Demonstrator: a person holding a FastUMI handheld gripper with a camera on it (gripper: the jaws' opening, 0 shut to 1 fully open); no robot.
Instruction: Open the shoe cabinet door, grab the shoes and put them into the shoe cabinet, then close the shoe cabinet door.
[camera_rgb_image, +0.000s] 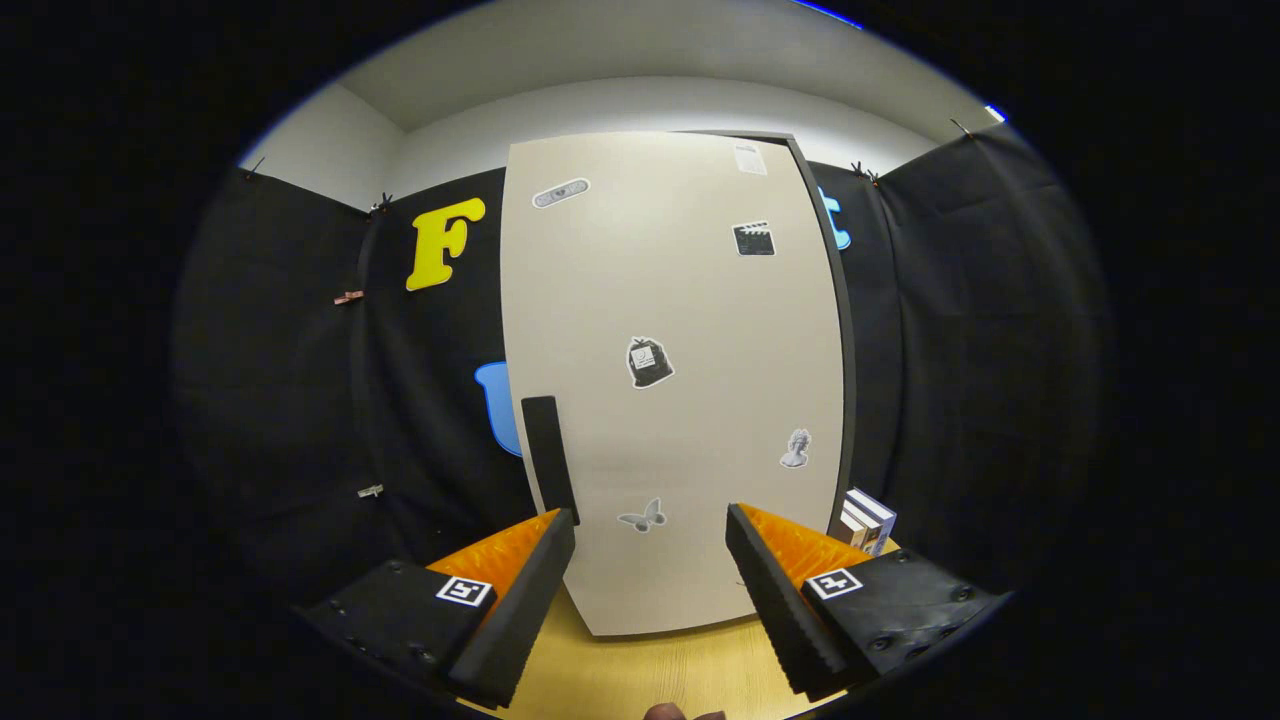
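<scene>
The gripper (650, 590) is open: its two fingers stand well apart and hold nothing. Between and beneath them lies the wooden tabletop (640, 675).

Just beyond the fingertips stands the cabinet (670, 400), upright on the tabletop. Its door (690, 330) is shut flush and carries several small stickers. No shoes are in view. A shut door fits two stages: a cabinet not opened, or one closed again with the shoes inside. The view does not settle which.

The handle (549, 458) is a dark vertical bar on the door's left edge, just above the left fingertip. If the door is to be worked, the handle is the part to hold:
- Centre the bar between the fingers; it now sits left of the gap.
- Close squarely on the bar.
- The hinge is judged to lie on the right edge, so expect the left edge to swing out toward the gripper.

Edges and room:
- A small box (868, 520) stands just beside the cabinet's lower right corner.
- The booth wall (300, 400) hangs close on the left and behind.
- Open tabletop lies in front of the door.
</scene>
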